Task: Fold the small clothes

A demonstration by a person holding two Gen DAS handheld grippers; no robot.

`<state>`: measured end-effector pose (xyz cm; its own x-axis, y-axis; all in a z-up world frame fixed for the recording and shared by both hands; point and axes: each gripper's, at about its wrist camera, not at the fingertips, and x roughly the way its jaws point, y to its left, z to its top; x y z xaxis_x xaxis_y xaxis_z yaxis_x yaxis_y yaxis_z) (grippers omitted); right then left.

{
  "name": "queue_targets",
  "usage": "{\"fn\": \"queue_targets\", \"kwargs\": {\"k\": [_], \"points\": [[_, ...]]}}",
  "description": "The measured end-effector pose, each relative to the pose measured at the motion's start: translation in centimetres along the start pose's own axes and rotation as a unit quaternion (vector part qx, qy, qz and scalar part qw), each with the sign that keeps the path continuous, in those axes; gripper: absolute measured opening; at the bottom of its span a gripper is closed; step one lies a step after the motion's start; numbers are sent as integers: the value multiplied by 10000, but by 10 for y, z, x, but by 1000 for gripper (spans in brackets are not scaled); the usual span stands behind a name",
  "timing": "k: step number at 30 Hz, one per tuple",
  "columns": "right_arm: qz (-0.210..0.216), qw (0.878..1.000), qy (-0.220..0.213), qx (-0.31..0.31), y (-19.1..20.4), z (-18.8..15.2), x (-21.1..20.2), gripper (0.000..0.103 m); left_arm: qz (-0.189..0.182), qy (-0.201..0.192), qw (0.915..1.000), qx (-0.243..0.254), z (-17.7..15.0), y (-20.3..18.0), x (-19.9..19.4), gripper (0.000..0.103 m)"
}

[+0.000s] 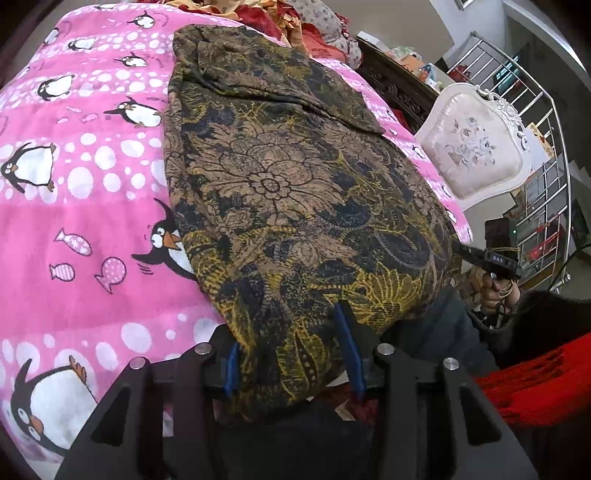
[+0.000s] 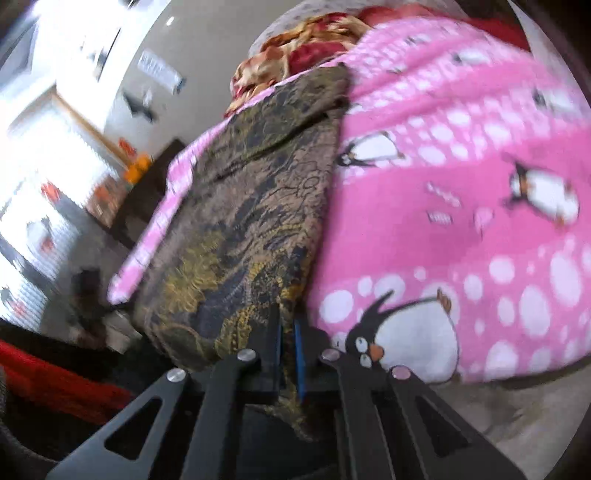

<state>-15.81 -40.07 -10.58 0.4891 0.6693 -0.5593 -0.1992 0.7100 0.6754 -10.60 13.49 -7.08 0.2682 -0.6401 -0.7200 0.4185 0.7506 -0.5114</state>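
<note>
Left wrist view first — what's nearest?

— The left gripper point(image 1: 291, 350), with the near hem of the brown-and-gold patterned garment point(image 1: 295, 206) lying between its blue pads point(image 1: 351, 354). The gap is fairly narrow and filled with bunched cloth, but I cannot tell if the pads truly pinch it.

— And the other one?

— From the right wrist view, the right gripper point(image 2: 286, 328) has its jaws drawn almost together on the garment's point(image 2: 251, 206) near corner; a thin fold of cloth sits clamped between the blue pads. That picture is blurred. In the left view the same gripper point(image 1: 461, 251) shows off to the right, at the garment's edge, with a hand point(image 1: 496, 291) around its handle.

— Where does the garment lie?

— Stretched ahead of both grippers, lengthwise away from them, on the pink penguin blanket point(image 1: 92, 184). Its far end is folded over itself.

— Beyond that?

— Past the far end, red and orange floral bedding point(image 1: 266, 11). Right of the left gripper, further off, a white cushioned chair point(image 1: 476, 147), then a metal railing point(image 1: 546, 155).
</note>
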Motion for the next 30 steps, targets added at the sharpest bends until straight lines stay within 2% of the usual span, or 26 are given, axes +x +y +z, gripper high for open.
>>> {"fn": "queue_targets", "kwargs": {"k": [1,3,5,9,15,20,23,28,30], "points": [[163,9993,317,-95,3,-4,8,7,-5,7,10000,9,0,-1,-1,22],[-204,9965,662,-471,10,-14,18,7,15,-26,10000,-11,0,1,-2,18],[-168,9977,591,-272,5,-17,20,7,137,-8,9998,-118,0,6,0,1],[5,9980,436,-465,19,-16,12,5,176,-180,9994,-234,2,8,-11,0],[610,9938,-104,-923,50,-4,-31,3,-37,-774,9969,-151,10,-3,-44,0],[1108,9827,-753,-1277,86,19,-76,3,-407,-1340,9901,-88,12,-18,-87,0],[1370,9721,-1115,-1541,108,25,-105,3,-588,-1608,9852,66,6,-33,-120,0],[1430,9603,-1610,-1773,131,31,-152,3,-949,-1783,9790,275,-4,-54,-161,0],[1461,9572,-1769,-1763,131,36,-163,3,-955,-1806,9782,365,-1,-57,-164,0]]}}
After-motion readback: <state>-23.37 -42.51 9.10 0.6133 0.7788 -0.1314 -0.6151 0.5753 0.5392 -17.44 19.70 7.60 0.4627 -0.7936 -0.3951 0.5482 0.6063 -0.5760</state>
